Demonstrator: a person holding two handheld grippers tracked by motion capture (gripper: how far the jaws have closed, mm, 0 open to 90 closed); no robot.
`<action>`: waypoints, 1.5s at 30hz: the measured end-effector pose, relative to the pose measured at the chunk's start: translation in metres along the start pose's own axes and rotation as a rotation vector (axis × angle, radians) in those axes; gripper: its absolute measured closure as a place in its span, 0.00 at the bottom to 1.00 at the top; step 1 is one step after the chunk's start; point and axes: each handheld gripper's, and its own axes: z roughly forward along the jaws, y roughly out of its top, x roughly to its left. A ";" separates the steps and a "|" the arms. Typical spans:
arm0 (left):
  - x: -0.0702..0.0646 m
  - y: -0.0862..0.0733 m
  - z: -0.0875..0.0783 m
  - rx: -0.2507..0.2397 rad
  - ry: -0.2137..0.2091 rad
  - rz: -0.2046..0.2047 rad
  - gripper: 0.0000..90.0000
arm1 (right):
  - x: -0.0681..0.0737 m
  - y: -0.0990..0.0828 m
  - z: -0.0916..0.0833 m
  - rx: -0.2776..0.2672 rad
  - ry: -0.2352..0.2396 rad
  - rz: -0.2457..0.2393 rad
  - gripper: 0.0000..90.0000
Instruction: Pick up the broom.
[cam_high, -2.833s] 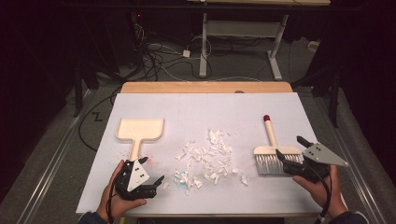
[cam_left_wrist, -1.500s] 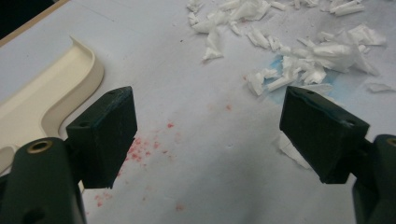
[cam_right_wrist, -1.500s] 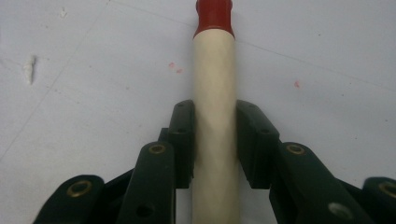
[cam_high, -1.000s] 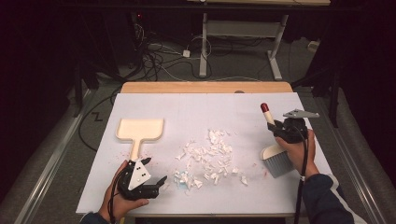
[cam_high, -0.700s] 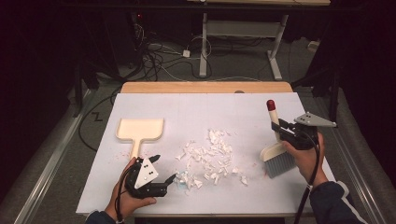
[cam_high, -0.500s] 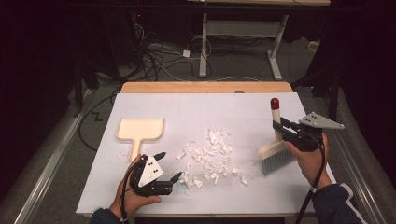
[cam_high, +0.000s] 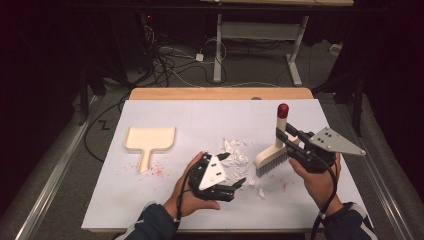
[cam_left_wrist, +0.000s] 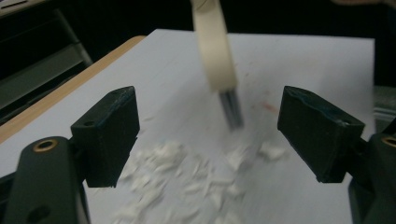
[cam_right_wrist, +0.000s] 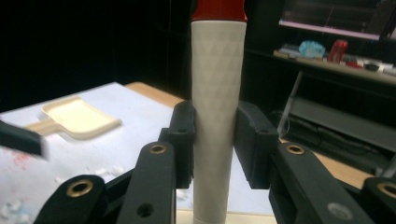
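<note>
On the white table (cam_high: 150, 200), the right tool (cam_high: 289, 140) pinched the stiff brush (cam_high: 274, 152) mid-handle; the spread left tool (cam_high: 227, 184) hovered at seven o'clock from the light paper scraps (cam_high: 236, 161).

One brush (cam_high: 274, 150), one dustpan (cam_high: 148, 141), two tools, many paper scraps (cam_high: 236, 160).

We note two black grippers: the left gripper (cam_high: 239, 184) carries a white three-cornered plate, the right gripper (cam_high: 283, 135) a grey one with dark holes. Brass-ringed pivots mark the jaw arms; black cables trail back. Both sleeves (cam_high: 150, 225) are dark blue with white trim.
</note>
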 end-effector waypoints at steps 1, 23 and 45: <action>0.000 0.000 0.000 0.000 0.000 0.000 0.22 | 0.004 0.002 0.000 0.009 0.012 -0.006 0.78; 0.005 0.002 0.020 0.033 -0.104 -0.087 0.71 | 0.045 0.008 -0.010 -0.027 0.187 -0.066 0.68; 0.006 -0.020 -0.033 0.166 -0.324 0.132 0.72 | 0.061 -0.039 0.019 0.378 0.652 -0.360 0.48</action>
